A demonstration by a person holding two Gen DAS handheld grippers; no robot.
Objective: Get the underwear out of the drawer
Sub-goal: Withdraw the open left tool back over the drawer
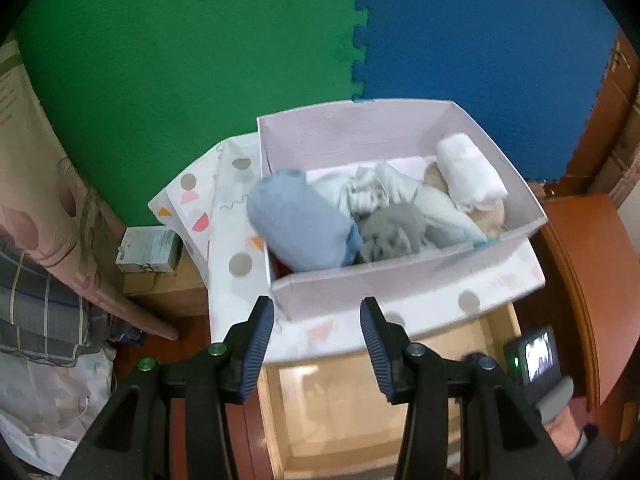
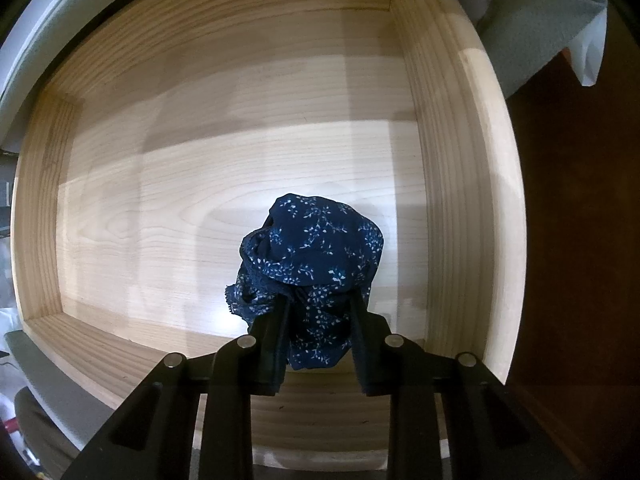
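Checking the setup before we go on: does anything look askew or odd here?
Nothing alarming. The right gripper grips the bunched navy underwear in the drawer; the pink box of rolled clothes sits crooked.

Pale wooden drawer and the patterned surface behind it

The drawer (image 2: 224,128) has a light-grained pine floor and four plain walls; on its floor, toward the near right, lies one crumpled piece of navy floral underwear (image 2: 316,264) with a lace edge, the rest of the boards bare. In the left wrist view the same drawer (image 1: 340,396) shows below a surface under a white cloth with grey and pink dots (image 1: 236,216). Directly on that cloth sits a pale pink cardboard box (image 1: 384,280), its open top filled with rolled garments in blue, grey, white and beige
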